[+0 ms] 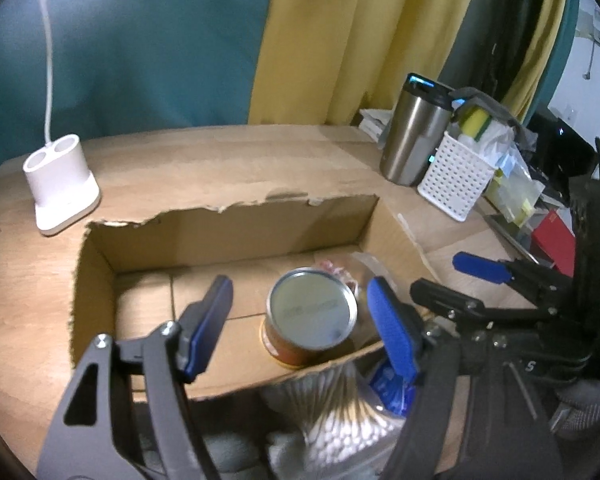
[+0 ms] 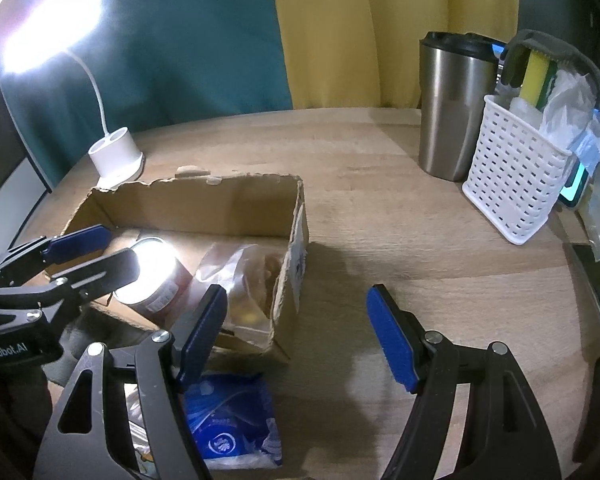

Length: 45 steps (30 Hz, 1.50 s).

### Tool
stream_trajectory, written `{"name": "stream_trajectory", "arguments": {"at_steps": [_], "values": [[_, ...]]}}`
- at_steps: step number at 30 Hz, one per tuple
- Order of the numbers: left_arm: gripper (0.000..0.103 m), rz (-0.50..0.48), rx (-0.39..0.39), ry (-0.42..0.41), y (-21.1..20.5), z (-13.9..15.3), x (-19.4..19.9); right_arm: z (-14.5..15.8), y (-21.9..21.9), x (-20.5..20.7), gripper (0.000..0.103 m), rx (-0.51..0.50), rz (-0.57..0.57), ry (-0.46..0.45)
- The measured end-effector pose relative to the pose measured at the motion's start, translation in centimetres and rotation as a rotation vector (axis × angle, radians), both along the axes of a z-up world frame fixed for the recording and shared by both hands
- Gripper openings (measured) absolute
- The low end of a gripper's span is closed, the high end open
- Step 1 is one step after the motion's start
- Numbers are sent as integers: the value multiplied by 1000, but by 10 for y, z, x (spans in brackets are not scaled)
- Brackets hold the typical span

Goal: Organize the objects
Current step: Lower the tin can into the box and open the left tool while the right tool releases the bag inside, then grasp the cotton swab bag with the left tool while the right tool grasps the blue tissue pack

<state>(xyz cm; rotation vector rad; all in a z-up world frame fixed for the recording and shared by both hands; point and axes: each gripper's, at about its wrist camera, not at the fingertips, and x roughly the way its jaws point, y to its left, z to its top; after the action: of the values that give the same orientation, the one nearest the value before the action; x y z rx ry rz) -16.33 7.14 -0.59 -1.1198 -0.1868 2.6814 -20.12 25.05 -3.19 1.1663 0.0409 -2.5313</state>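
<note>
Where the cardboard box [image 1: 228, 240] sits in the middle of the left wrist view, we see its far wall torn ragged along the top and its floor mostly bare. A can [image 1: 310, 316] stands upright in the lower right of the box, its flat metal lid toward the camera and its side orange-brown. Just behind and right of the can lies a clear bag [image 1: 340, 272] with something reddish in it. Our left gripper [image 1: 300, 332] hangs over the near wall of the box with its blue fingers [image 1: 210, 328] wide apart, the can between them and touched by neither. At the right of that view the right gripper [image 1: 428, 276] shows with its fingers spread too. A bag of cotton swabs [image 1: 340, 428] lies at the bottom of the frame, outside the box. The right wrist view gives us what the first does not: the can's [image 2: 156, 276] lid blazes white under the lamp [image 2: 116, 156], its label shows red and white, and the clear bag [image 2: 244, 280] fills the box's [image 2: 204, 208] right end. A blue packet [image 2: 236, 424] lies on the table [image 2: 380, 240] at the lower left, outside the box. Our right gripper [image 2: 296, 336] is over bare wood, holding nothing, fingers apart. In the upper right stand a steel tumbler [image 2: 452, 108] and, touching it, a white basket [image 2: 512, 184] holding a sponge [image 2: 534, 78].
</note>
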Motion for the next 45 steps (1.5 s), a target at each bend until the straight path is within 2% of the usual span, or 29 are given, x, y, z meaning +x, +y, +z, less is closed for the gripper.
{"name": "stream_trajectory", "arguments": {"at_steps": [21,45], "values": [[71,78,2,44,-32,11,44,8,-7,31,76,17,23,26],[72,100,-8,-3,-26,-9,71,-15,-5,53,75,29,56,-19]]}}
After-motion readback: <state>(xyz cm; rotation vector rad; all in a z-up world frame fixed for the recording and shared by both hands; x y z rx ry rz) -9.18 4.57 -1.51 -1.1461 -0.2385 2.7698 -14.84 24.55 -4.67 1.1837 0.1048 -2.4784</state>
